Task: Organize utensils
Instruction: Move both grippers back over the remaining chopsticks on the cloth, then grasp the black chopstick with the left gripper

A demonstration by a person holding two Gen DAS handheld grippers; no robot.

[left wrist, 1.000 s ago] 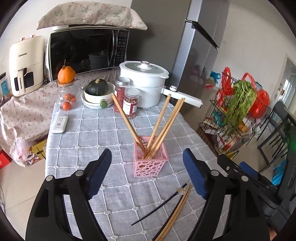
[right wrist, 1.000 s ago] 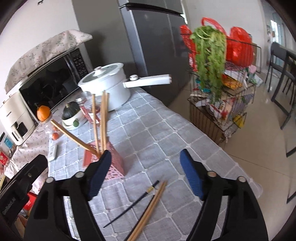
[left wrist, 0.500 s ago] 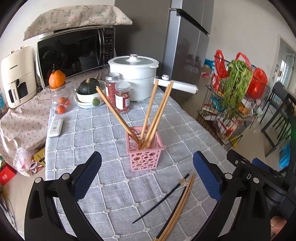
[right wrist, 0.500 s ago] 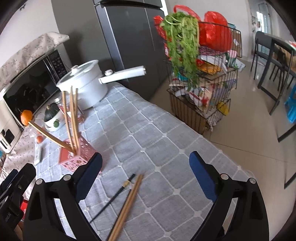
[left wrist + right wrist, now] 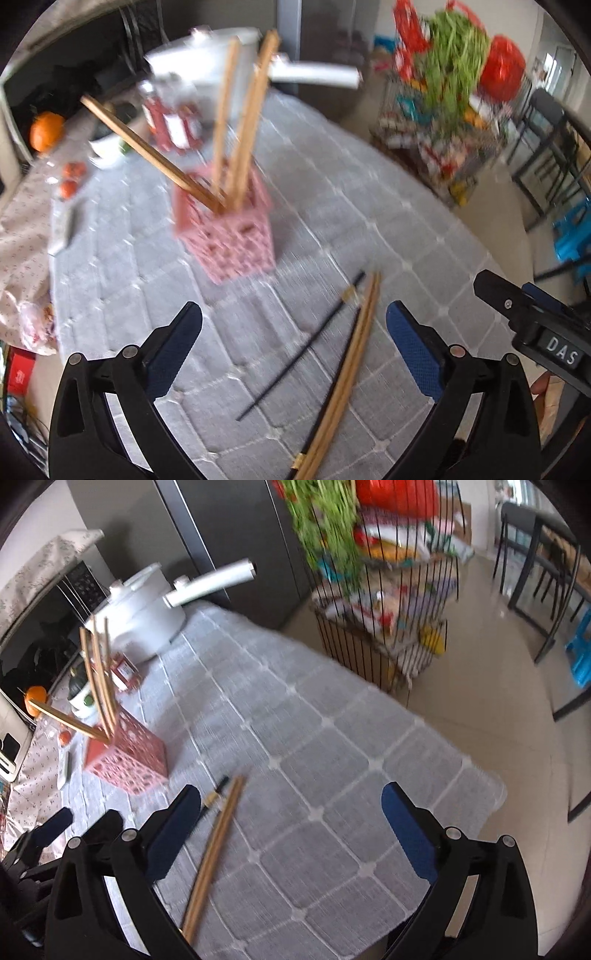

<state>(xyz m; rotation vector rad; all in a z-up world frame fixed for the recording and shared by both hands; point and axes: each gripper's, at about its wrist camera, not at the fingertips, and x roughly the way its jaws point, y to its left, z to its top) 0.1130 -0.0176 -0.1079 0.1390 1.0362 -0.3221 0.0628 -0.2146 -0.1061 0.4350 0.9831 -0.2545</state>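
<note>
Covering table: grey quilted tablecloth (image 5: 332, 760)

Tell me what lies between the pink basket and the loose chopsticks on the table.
Only bare grey tablecloth separates the pink basket from the loose chopsticks, clearest in the left wrist view.

So there's a pink holder (image 5: 229, 229) sitting on the grey checked tablecloth (image 5: 369, 221), a square little basket with perforated, lacy-looking sides. Four wooden chopsticks (image 5: 243, 122) stand in it already: three bunched close and leaning a bit, and one tipped way over to the side toward the orange fruit. Still loose on the cloth, near the holder but not touching it, are a pair of wooden chopsticks (image 5: 351, 362) lying tight side by side, plus a thin black chopstick (image 5: 295, 362) with a gold band near one end, angled next to them. Another dark one seems tucked against the wooden pair, hard to tell with the blur.
</note>
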